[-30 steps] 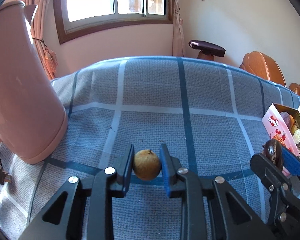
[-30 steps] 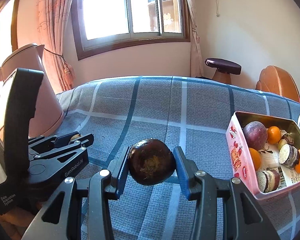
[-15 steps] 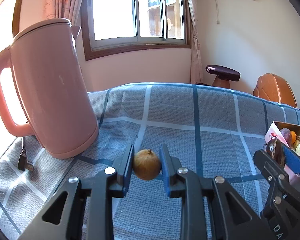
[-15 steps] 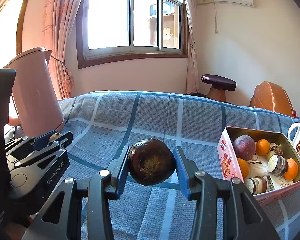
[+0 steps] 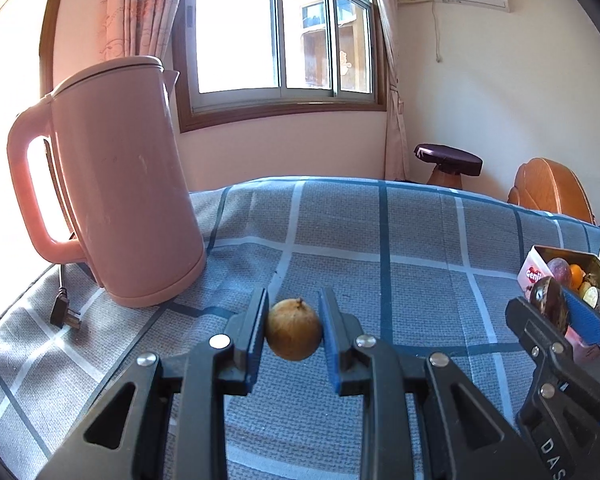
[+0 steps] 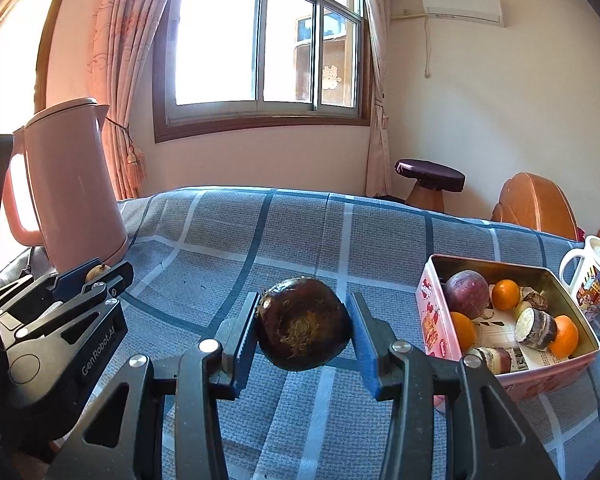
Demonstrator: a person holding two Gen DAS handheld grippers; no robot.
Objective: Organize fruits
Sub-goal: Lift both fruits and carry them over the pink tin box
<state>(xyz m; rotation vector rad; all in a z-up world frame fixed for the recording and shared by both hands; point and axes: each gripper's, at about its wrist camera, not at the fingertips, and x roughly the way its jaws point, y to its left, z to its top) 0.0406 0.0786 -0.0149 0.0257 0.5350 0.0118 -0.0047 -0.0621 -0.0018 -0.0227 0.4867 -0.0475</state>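
Holding a small round tan-brown fruit in our left gripper, we have the jaws drawn in tight, both blue pads pressing its sides, above the blue-and-grey checked tablecloth. Our right gripper has its jaws set wider, clamped on a larger dark purple-brown round fruit with a fibrous tuft facing us. To the right on the cloth sits the pink rectangular tin box, holding oranges, a purple round fruit and cut pieces. Just beyond it stands a white printed mug. A pink plastic electric kettle stands at the left, its black plug lying beside it.
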